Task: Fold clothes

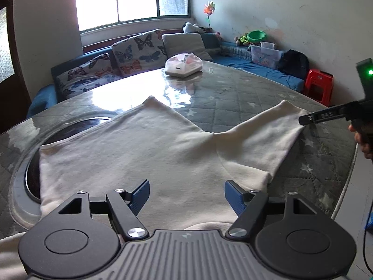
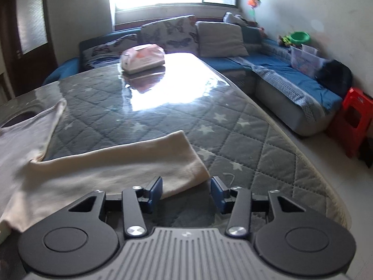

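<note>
In the left wrist view, at 6 o'clock: left gripper [image 1: 187, 194], jaws spread wide, blue pads [image 1: 141, 194] clear of any cloth, poised over the shirt [image 1: 139, 154]. Shirt cream, spread flat on the table [image 1: 233, 93], body running from 9 o'clock to centre, one sleeve [image 1: 263, 137] angled out to 2 o'clock. Lower hem draped off the near edge under the gripper body. At 3 o'clock: right gripper [image 1: 305, 119], tip at the cuff edge; jaw state not readable from this angle; hand [image 1: 360, 140] behind it at the frame edge. At 12 o'clock on the far table: bag [image 1: 184, 64], well apart from the shirt. At 2 o'clock beyond the table: red stool [image 1: 318, 86].

In the right wrist view, at 6 o'clock: right gripper [image 2: 186, 191], jaws partly spread, not pinching. Sleeve [image 2: 130, 163] lying from 9 o'clock to centre, cuff corner reaching just in front of the left pad [image 2: 156, 192], not clamped. Bare quilted table [image 2: 233, 140] between the pads. At 9 o'clock: shirt body [image 2: 25, 135]. At 11 o'clock: bag [image 2: 143, 58]. At 3 o'clock: stool [image 2: 354, 114]. Slight motion blur throughout.
</note>
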Tool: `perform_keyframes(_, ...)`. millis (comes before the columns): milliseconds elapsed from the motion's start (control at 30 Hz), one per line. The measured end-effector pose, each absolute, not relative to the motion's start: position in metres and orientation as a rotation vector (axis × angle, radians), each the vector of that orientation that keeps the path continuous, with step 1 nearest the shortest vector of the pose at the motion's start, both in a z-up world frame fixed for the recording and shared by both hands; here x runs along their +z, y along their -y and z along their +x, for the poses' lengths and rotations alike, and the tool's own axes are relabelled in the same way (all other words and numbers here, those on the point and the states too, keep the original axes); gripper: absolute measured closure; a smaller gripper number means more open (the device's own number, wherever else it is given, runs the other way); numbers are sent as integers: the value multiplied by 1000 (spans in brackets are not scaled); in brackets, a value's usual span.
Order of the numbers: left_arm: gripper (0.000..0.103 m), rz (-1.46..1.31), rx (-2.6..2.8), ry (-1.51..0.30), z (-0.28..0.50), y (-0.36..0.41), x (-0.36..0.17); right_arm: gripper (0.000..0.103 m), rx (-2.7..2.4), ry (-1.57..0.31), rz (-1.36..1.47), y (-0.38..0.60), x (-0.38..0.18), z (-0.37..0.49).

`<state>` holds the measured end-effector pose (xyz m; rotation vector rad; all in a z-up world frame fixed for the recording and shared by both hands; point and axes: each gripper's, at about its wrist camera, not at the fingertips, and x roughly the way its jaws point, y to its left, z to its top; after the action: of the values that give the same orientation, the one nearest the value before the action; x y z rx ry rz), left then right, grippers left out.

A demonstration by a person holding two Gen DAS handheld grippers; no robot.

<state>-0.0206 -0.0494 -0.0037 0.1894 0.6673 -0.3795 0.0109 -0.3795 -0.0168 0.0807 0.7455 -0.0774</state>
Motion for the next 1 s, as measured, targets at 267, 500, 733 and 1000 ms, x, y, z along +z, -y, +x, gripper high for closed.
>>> perform_keyframes(267,29,210,-389,-677,-17,63,-8,95,-98,-707,142,384,-16,12)
perform_keyframes(500,29,229,-427,-679,-20,76,-11,96,-78,-635,147,385,5,10)
perform_keyframes(733,29,228,-442,-686,-19,82,-16,97,-18,-556,140,376,42,11)
perform_keyframes(1000,26,189,-454,-678,-16,83,-13,97,75,-462,97,350,91,7)
